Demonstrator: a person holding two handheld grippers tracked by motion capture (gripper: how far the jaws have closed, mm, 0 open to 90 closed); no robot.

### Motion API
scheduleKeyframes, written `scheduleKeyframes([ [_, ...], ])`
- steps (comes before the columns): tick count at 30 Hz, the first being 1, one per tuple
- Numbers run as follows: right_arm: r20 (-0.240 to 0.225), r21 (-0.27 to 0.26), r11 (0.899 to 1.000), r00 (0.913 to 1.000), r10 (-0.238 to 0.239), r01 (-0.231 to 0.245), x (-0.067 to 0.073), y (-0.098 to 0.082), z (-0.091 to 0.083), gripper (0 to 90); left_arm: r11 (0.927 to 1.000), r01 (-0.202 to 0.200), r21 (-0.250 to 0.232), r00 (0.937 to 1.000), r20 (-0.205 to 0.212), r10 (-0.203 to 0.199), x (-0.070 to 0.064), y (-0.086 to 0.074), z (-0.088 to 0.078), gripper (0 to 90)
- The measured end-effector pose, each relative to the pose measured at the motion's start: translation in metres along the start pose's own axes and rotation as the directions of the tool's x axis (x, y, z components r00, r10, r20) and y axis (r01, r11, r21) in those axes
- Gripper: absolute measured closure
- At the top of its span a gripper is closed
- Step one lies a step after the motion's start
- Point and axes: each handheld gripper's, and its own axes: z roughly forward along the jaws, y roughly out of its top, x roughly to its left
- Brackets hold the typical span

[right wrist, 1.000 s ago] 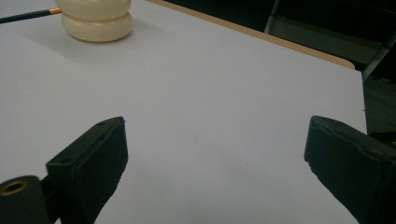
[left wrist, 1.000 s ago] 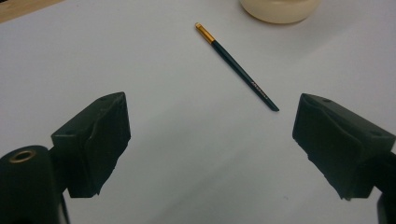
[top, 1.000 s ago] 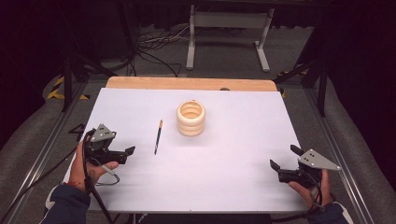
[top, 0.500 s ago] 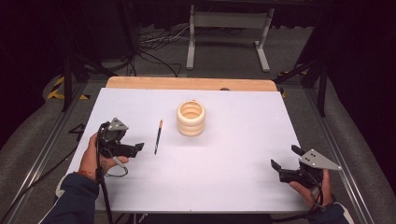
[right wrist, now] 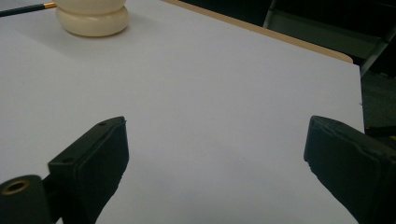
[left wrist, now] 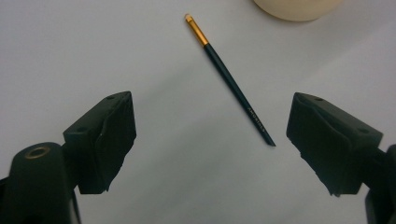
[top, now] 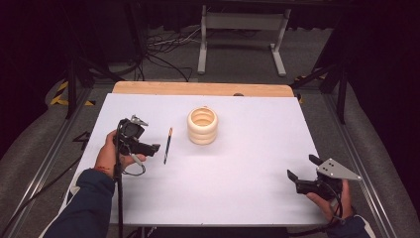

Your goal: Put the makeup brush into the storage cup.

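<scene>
A white tabletop point(top: 237, 183) carried the work, dark floor beyond it. On it lay a slim dark-green paintbrush with a gold ferrule point(top: 168, 145), flat, just left of a cream ribbed ceramic pot point(top: 202, 125). The left tongs point(top: 153, 147) hovered just beside the brush, spread with nothing between (jaws had just been narrowing slightly). The right tongs point(top: 300, 168) stood spread, well apart.
</scene>
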Motion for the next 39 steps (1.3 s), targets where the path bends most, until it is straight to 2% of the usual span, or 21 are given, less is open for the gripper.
scheduleKeyframes([
  [8,0.004,0.005,1.0,1.0,-0.002,0.002,0.0,0.0,0.0,7.2,0.9988,-0.017,0.047,0.9998,0.006,0.017,-0.004,0.014,0.009,17.4],
  [12,0.005,0.009,1.0,1.0,0.003,-0.003,0.0,0.0,0.0,7.2,0.9954,-0.036,0.089,0.9993,-0.003,0.036,-0.007,0.021,0.015,18.2],
  [17,0.012,0.016,1.0,0.9999,0.005,-0.006,-0.001,-0.001,0.001,7.3,0.9929,-0.014,0.118,0.9999,0.01,0.013,-0.006,0.03,0.022,19.6],
  [19,0.017,0.019,1.0,0.9999,0.002,-0.003,-0.001,-0.001,0.002,7.1,0.9904,-0.008,0.138,1.0,0.001,0.008,-0.007,0.036,0.026,21.7],
  [23,0.018,0.025,1.0,0.9998,-0.007,0.007,0.0,-0.001,0.002,7.1,0.979,0.042,0.199,0.9991,0.001,-0.043,-0.008,0.047,0.035,24.8],
  [24,0.019,0.026,1.0,0.9998,-0.008,0.007,0.0,-0.001,0.002,7.1,0.978,0.043,0.204,0.999,-0.001,-0.044,-0.009,0.049,0.037,25.2],
  [27,0.021,0.03,1.0,0.9997,-0.009,0.008,0.0,-0.001,0.003,7.1,0.9677,0.065,0.243,0.9979,-0.008,-0.065,-0.011,0.056,0.045,26.7],
  [33,0.023,0.032,0.999,0.9997,-0.01,0.01,-0.001,-0.002,0.002,7.2,0.9512,0.111,0.288,0.9932,0.001,-0.116,-0.009,0.063,0.062,30.7],
  [34,0.024,0.032,0.999,0.9997,-0.01,0.009,-0.002,-0.002,0.002,7.2,0.9473,0.13,0.293,0.9905,0.003,-0.137,-0.009,0.063,0.065,32.2],
  [36,0.023,0.03,1.0,0.9997,-0.01,0.009,-0.002,-0.002,0.002,7.2,0.9433,0.14,0.301,0.9889,0.006,-0.148,-0.009,0.063,0.07,33.8],
  [39,0.025,0.034,0.999,0.9996,-0.008,0.007,-0.002,-0.002,0.002,7.3,0.9284,0.161,0.335,0.985,0.006,-0.173,-0.009,0.063,0.079,38.2],
])
